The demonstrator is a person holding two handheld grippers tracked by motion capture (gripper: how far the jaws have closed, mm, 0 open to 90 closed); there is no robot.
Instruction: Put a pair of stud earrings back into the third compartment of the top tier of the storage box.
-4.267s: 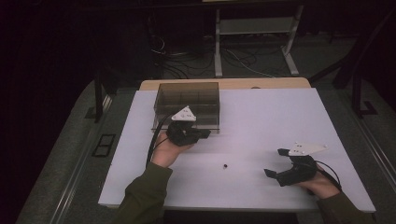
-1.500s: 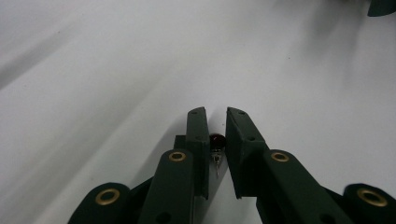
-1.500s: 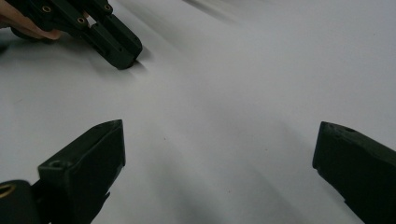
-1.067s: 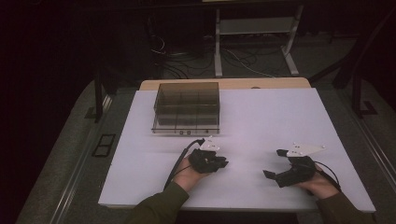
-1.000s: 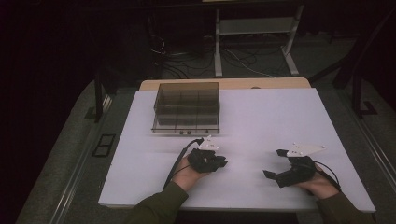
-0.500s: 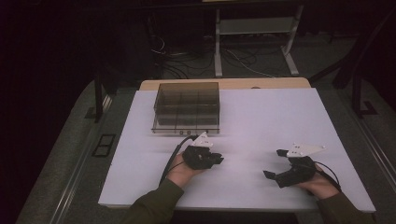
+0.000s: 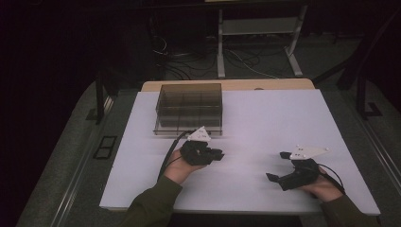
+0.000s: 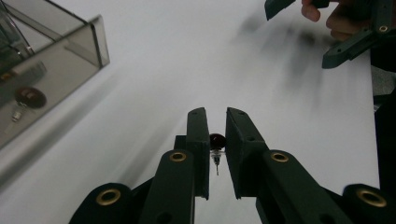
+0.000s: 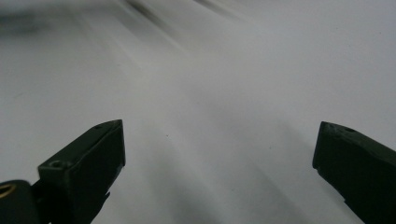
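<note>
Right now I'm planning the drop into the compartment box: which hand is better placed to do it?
Left. The left gripper is shut on the small dark stud and sits close to the compartment box; the right gripper is open, farther off.

A: Wide bare white table (image 7: 265,123) between the left gripper (image 7: 218,154) and the right gripper (image 7: 277,166).
B: The clear compartment box (image 7: 189,109) blocks the far-left side, just beyond the left gripper; its walls look upright, though it's dim.
</note>
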